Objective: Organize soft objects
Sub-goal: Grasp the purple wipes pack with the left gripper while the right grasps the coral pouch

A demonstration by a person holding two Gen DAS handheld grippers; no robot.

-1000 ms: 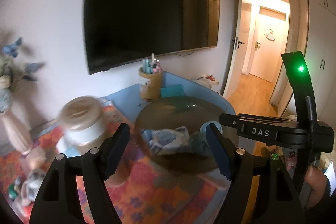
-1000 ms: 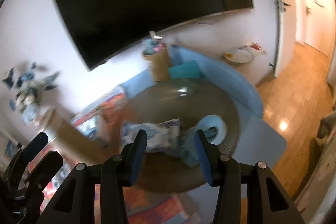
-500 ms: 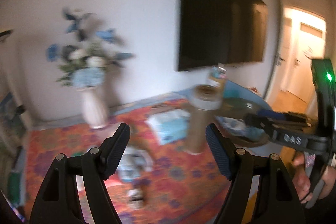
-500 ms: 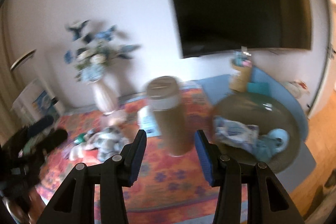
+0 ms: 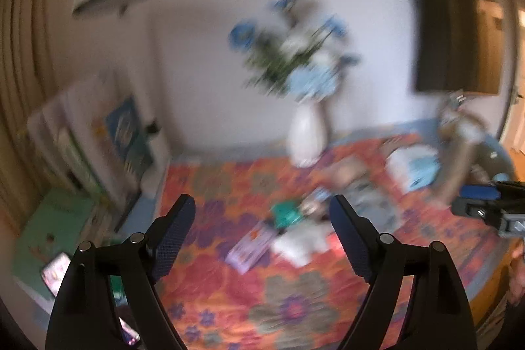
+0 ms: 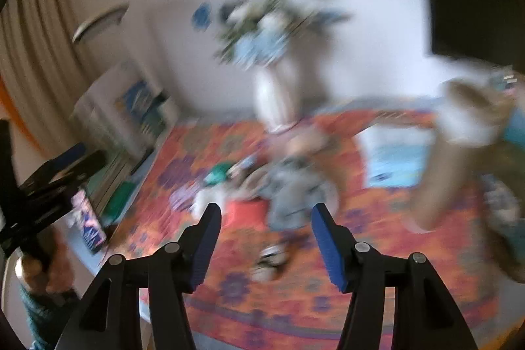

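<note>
Both views are blurred by motion. A heap of soft things lies on the orange flowered cloth (image 5: 288, 291): a grey-blue cloth bundle (image 6: 292, 189), a white soft piece (image 5: 302, 246), a green piece (image 5: 286, 214) and a red piece (image 6: 244, 210). My left gripper (image 5: 262, 228) is open and empty, held above the cloth short of the heap. My right gripper (image 6: 265, 238) is open and empty, with the grey-blue bundle just beyond its tips. The right gripper also shows at the right edge of the left wrist view (image 5: 492, 209).
A white vase of blue flowers (image 5: 306, 133) stands at the back. A tall tan cylinder (image 6: 459, 153) and a pale blue packet (image 6: 397, 159) stand to the right. A flat purple packet (image 5: 251, 246) lies by the heap. Boxes (image 5: 98, 133) and a phone (image 5: 55, 271) are at the left.
Both grippers have swung left, away from the round dish with the cloths and the television, toward the heap on the flowered cloth. Both stay open and empty.
</note>
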